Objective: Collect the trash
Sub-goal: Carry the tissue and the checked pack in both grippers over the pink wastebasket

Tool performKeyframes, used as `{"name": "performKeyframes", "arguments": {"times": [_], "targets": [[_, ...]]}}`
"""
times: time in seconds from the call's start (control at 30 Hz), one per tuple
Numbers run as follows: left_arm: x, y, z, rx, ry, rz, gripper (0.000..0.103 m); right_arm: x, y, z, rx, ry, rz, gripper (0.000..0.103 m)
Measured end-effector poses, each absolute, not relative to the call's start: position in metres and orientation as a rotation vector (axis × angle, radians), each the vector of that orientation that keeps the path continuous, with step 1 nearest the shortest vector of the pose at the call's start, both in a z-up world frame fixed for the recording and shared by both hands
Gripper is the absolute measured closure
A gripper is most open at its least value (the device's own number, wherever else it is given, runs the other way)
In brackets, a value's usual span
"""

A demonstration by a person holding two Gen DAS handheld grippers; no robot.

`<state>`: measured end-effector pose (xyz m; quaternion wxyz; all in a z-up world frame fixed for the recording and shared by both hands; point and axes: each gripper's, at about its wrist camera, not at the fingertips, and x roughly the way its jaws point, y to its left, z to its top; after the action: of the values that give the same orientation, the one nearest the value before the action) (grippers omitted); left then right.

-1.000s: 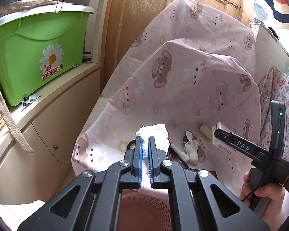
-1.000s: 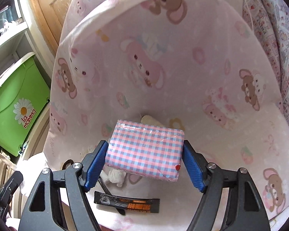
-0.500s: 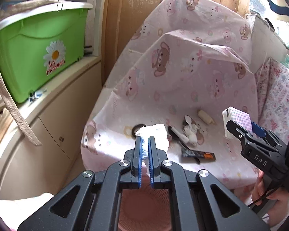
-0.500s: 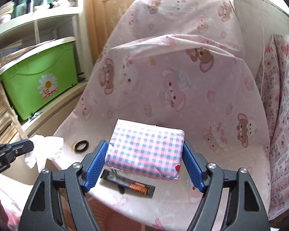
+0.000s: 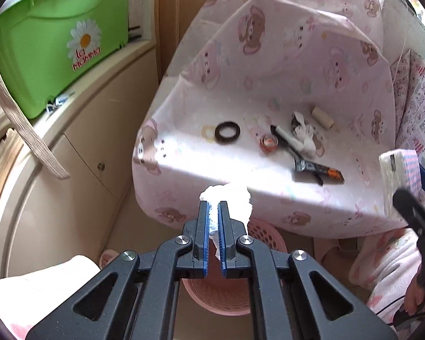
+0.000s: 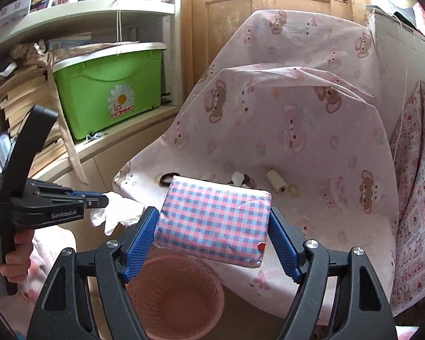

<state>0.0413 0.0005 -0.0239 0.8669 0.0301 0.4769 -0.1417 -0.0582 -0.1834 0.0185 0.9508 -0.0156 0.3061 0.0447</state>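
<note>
Surroundings: green storage bin on the shelf left of the cloth-covered chair; pink basket below its front edge.
Left gripper: pinches one white tissue.
Right gripper: clamps one checked tissue pack above the basket.
Seat count: one black ring, one cork, one dark sachet.

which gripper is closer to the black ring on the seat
Left. The left gripper, shut on a white tissue, is just off the seat's front edge below the black ring; the right gripper, holding the checked pack, sits further right.
</note>
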Motion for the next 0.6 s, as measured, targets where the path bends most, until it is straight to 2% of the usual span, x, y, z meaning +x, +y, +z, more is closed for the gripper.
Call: {"name": "performKeyframes", "arguments": {"times": [0.23, 0.4, 0.6], "targets": [[0.048, 0.001, -0.047, 0.004, 1.115, -0.334, 0.097, -0.056, -0.159, -0.003, -0.068, 0.702, 0.159, 0.025], [0.055, 0.001, -0.076, -0.015, 1.217, -0.297, 0.097, -0.045, -0.154, -0.038, -0.053, 0.867, 0.199, 0.025], [0.058, -0.01, -0.104, -0.002, 1.301, -0.286, 0.097, -0.04, -0.121, -0.093, -0.262, 1.025, 0.229, 0.025]]}}
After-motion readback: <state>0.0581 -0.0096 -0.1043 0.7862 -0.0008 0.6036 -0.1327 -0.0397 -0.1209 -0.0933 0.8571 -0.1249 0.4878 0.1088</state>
